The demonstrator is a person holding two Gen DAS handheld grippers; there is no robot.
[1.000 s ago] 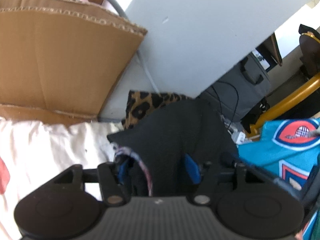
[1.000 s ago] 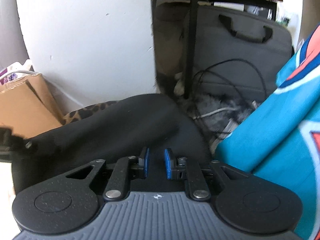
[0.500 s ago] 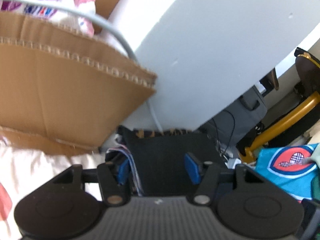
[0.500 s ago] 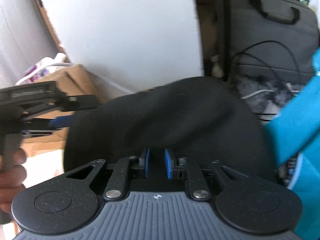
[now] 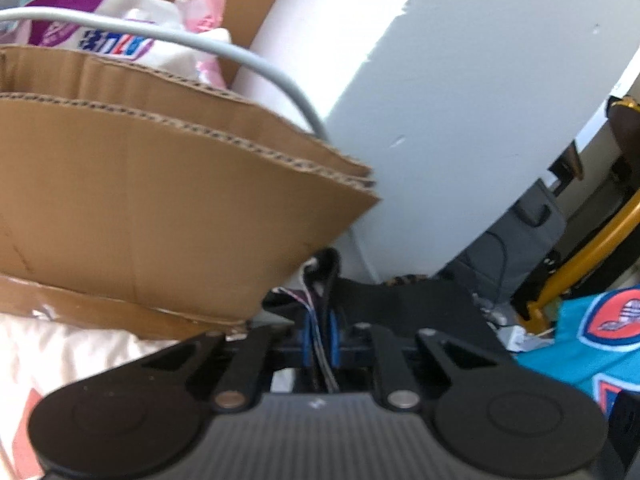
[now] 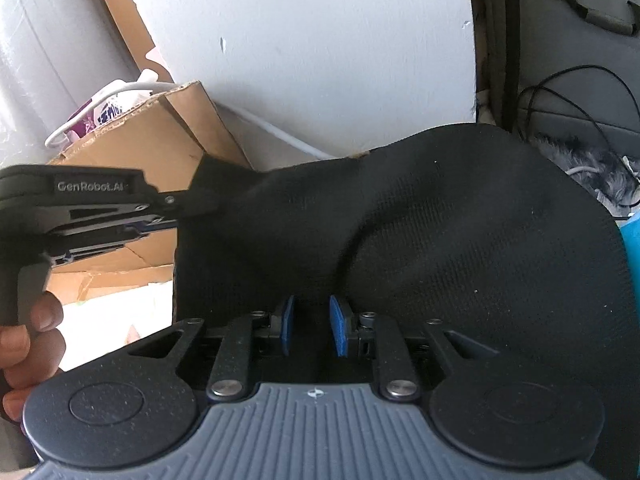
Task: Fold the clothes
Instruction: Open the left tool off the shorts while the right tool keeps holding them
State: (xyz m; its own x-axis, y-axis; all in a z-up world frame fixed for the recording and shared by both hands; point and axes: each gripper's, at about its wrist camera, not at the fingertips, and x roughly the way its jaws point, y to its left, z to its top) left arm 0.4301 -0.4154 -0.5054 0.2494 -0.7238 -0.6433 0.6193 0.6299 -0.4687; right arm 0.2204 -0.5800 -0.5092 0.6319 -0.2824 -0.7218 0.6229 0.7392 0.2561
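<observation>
A pale grey-white wall (image 5: 460, 120) fills the far side, bright where sun falls across it. A cardboard box (image 5: 160, 216) stands to the left, a grey cable (image 5: 256, 66) arching over its top and a printed bag (image 5: 120, 40) inside. On the right sits a grey case (image 6: 580, 12) with black cords (image 6: 560, 92) trailing below, beside a yellow metal tube (image 5: 580, 252).

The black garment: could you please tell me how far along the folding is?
Nothing looks folded yet. In hand: the left gripper and right gripper each clamp an edge of the black garment, which hangs stretched between them in the air. Left: laying it down and making the folds. The teal jersey lies unfolded too.
</observation>
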